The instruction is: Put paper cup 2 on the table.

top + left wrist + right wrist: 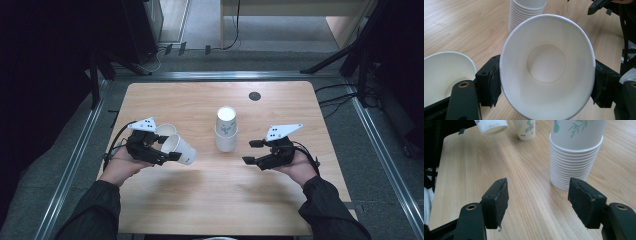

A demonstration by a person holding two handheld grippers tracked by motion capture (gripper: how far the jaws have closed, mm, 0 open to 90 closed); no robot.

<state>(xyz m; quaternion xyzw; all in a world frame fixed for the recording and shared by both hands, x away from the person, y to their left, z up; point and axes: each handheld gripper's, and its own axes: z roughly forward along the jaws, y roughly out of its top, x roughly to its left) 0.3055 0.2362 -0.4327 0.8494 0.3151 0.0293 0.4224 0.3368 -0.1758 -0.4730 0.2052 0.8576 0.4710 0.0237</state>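
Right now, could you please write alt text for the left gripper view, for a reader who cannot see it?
The left gripper squeezes a white paper cup between its black pads, the cup's open mouth facing the camera. Behind it a stack of cups stands on the wooden table, and another cup sits at the left.

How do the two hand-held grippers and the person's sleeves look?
Both the left gripper and the right gripper are black, with two jaws lined by dark, worn pads. Each carries a grey three-cornered plate with small dark markings, and a black cable trails from it. The sleeves are dark.
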